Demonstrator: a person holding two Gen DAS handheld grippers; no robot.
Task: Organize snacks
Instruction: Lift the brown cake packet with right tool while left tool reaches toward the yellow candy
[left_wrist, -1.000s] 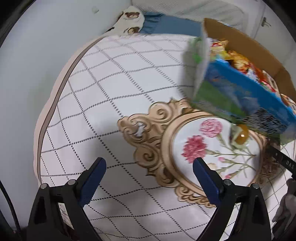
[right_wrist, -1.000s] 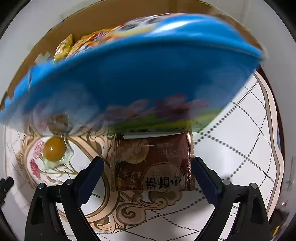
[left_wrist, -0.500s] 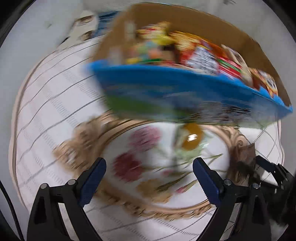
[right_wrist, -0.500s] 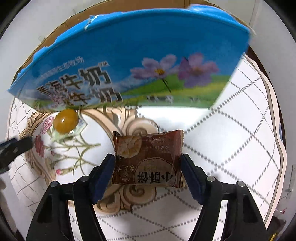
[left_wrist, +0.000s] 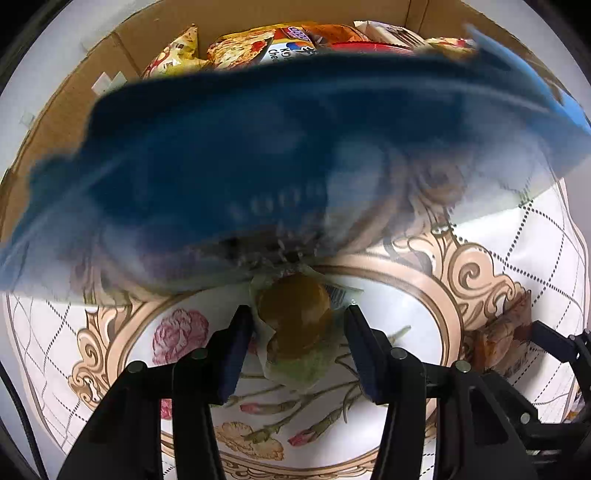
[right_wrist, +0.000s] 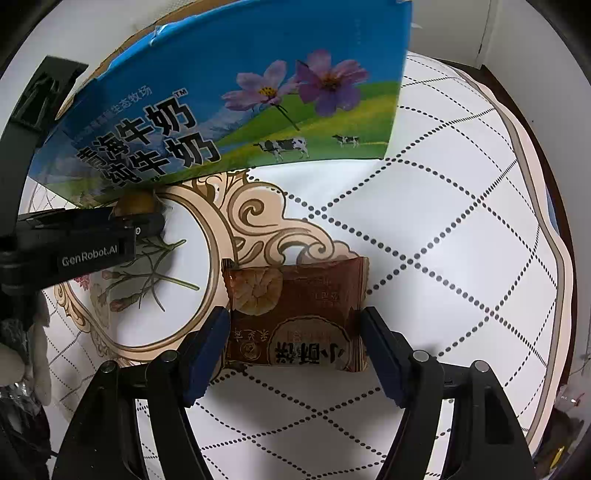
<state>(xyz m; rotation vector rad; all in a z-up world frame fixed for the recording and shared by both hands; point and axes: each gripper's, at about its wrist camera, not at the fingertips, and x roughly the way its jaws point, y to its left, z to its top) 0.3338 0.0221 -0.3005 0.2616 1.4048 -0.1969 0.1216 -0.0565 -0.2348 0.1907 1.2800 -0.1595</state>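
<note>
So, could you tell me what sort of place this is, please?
Probably a home table: a flowered tablecloth, a milk carton reused as a snack box, and wrapped snacks such as the brown packet.

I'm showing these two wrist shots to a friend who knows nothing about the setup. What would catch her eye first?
Most likely the big blue milk carton box with purple flowers and cows, standing at the back of the patterned tablecloth and packed with bright snack bags. Next, the brown pastry packet lying between the right gripper's open fingers, and the round golden wrapped snack between the left gripper's fingers, just in front of the box.
</note>
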